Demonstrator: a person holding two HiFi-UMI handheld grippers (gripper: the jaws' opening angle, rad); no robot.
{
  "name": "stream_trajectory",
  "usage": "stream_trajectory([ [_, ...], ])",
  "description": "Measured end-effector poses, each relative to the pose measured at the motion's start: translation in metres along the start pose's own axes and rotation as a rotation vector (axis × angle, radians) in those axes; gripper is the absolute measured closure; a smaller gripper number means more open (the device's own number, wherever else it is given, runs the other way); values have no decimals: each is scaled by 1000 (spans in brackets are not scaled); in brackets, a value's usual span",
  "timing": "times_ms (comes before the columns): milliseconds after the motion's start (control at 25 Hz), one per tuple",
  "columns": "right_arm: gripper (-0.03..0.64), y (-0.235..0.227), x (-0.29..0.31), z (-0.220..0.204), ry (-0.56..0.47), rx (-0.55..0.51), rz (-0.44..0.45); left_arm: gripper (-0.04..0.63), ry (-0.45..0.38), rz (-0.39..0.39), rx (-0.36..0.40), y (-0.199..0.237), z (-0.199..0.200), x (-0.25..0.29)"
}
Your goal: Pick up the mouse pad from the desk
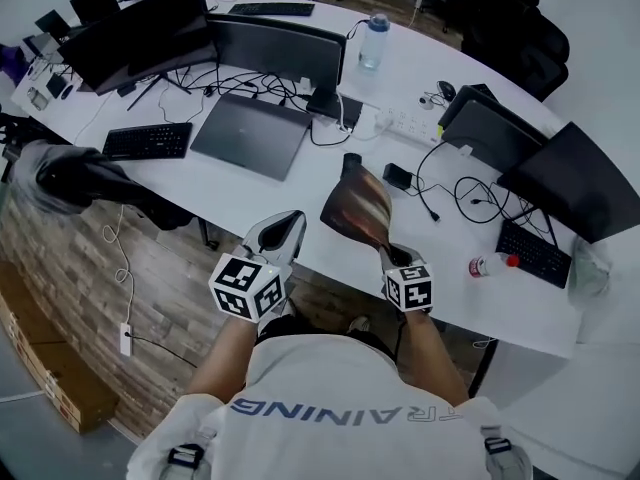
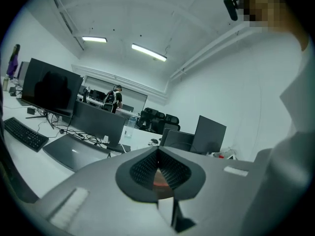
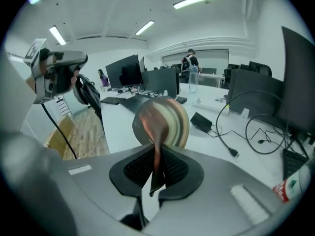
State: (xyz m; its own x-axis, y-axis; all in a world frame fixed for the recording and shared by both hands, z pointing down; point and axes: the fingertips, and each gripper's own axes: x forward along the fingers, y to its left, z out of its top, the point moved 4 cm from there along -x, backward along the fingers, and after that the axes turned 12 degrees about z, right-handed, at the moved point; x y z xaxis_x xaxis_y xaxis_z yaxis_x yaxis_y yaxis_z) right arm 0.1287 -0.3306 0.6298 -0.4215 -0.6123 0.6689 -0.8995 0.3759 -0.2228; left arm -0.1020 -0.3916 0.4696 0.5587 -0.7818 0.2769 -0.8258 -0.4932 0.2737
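The mouse pad [image 1: 357,208] is a thin, floppy sheet with a brown and cream print. It hangs in the air above the front edge of the white desk [image 1: 250,193]. My right gripper [image 1: 385,248] is shut on its near edge from below. In the right gripper view the mouse pad [image 3: 162,122] rises curled out of the pads of the right gripper [image 3: 156,154]. My left gripper [image 1: 290,223] hovers just left of the pad, apart from it, at the desk's front edge. The left gripper [image 2: 157,151] shows its jaw tips meeting, with nothing held.
On the desk are a closed laptop [image 1: 250,133], a keyboard [image 1: 147,140], monitors [image 1: 265,53], a water bottle [image 1: 373,40], a power strip [image 1: 405,125], a black adapter [image 1: 398,176] with cables, and a small red-capped bottle [image 1: 492,264]. A dark chair [image 1: 90,178] stands at the left.
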Motion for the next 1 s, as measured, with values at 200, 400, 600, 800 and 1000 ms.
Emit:
stream_trajectory([
  [200,569,0,-31,38,-102,-22,-16,595,-39,-24,17,-11,14,3],
  [400,569,-1,-64,72,-213,-30,-32,595,-78,-43,30,-20,29,5],
  [600,569,0,-106,111,-364,-19,-37,595,-120,-59,51,-30,43,7],
  [800,569,5,-152,147,-526,-39,-64,595,-140,-69,62,-36,49,7],
  [1000,569,12,-181,164,-630,-83,-99,595,-155,-74,62,-39,51,4],
])
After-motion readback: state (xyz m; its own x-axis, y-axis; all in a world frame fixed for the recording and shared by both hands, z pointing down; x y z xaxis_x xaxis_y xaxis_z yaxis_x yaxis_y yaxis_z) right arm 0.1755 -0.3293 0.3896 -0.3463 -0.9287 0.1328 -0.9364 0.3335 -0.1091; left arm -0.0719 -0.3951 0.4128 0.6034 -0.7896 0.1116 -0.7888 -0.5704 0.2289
